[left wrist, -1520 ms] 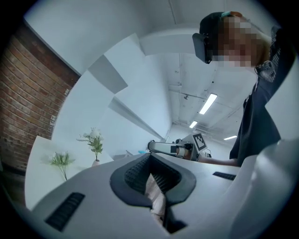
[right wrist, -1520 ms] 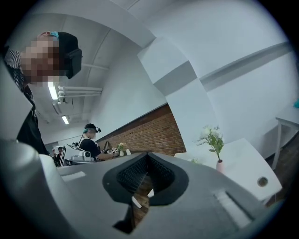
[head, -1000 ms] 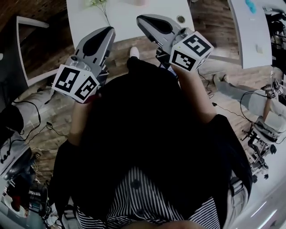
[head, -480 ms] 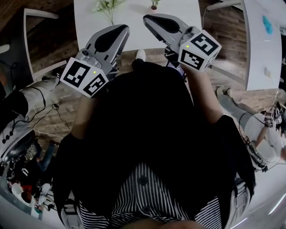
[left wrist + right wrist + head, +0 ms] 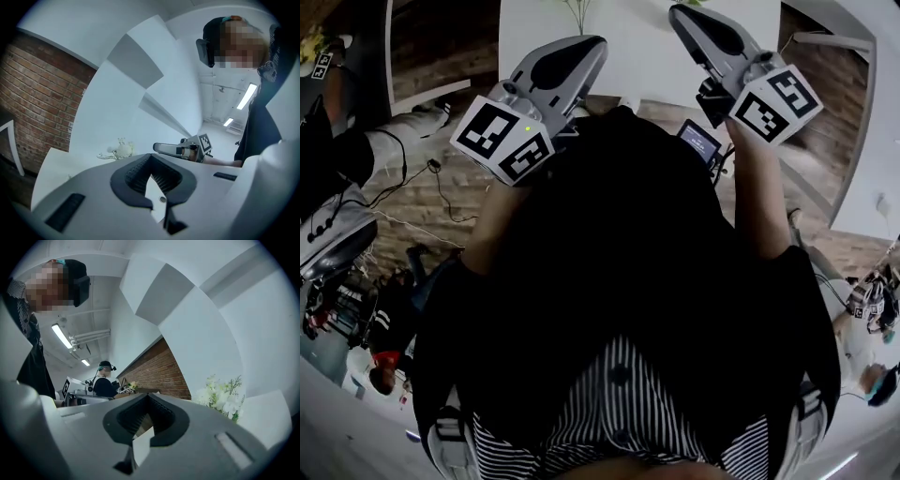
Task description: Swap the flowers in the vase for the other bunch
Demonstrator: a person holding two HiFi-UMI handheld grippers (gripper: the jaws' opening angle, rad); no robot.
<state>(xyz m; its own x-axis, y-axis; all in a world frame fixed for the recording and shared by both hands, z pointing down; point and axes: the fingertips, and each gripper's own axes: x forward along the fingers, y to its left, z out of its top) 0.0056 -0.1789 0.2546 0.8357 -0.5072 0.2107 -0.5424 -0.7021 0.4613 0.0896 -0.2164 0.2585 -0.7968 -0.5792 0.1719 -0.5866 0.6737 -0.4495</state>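
The person stands at a white table with a gripper in each hand, both pointed forward over its near edge. The left gripper has its fingers pressed together with nothing between them. The right gripper is the same: fingers closed tip to tip and empty.

From the head view only a few thin green stems show at the top edge of the table. They lie just beyond the left fingertips and to the left of the right ones, touching neither.

Along the left gripper's closed fingers, a bunch of white flowers lies on the tabletop. It is ahead of the fingers and off to their left, well apart. The right gripper shows beyond them on the other side, held level. A brick wall runs along the far left.

Along the right gripper's fingers, a white-and-green bunch rises beyond them and to their right. Its lower part is hidden behind the gripper's body, so I cannot tell whether it sits in a vase. To the left of those fingers and far off, a second person in a dark top and cap sits at another table, with brick wall behind.
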